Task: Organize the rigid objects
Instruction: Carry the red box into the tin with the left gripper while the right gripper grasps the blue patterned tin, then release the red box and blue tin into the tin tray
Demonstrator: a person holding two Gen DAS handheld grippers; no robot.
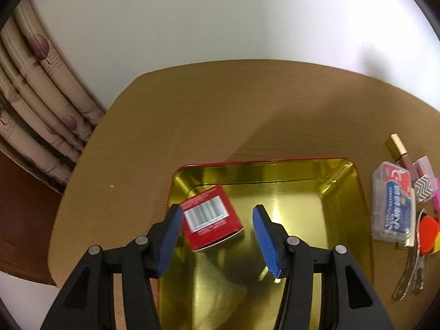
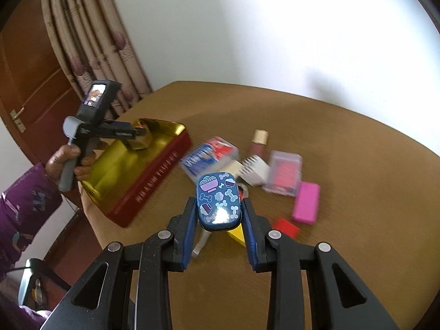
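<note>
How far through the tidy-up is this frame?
Early. Done: one red box lies in the gold tray, under the open left gripper. In hand: the right gripper clamps a blue patterned tin. Left: the pink case, clear boxes and other small items on the table.

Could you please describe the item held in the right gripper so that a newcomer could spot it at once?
On the brown table, beside the gold tray, the right gripper clamps a small dark blue tin. Unlike its neighbours, it bears pale bone and bowl drawings.

Small box (image 1: pixel 211 217) in the tray's (image 1: pixel 354 192) left part, other items (image 1: pixel 392 209) right of tray on table (image 1: pixel 220 110)
</note>
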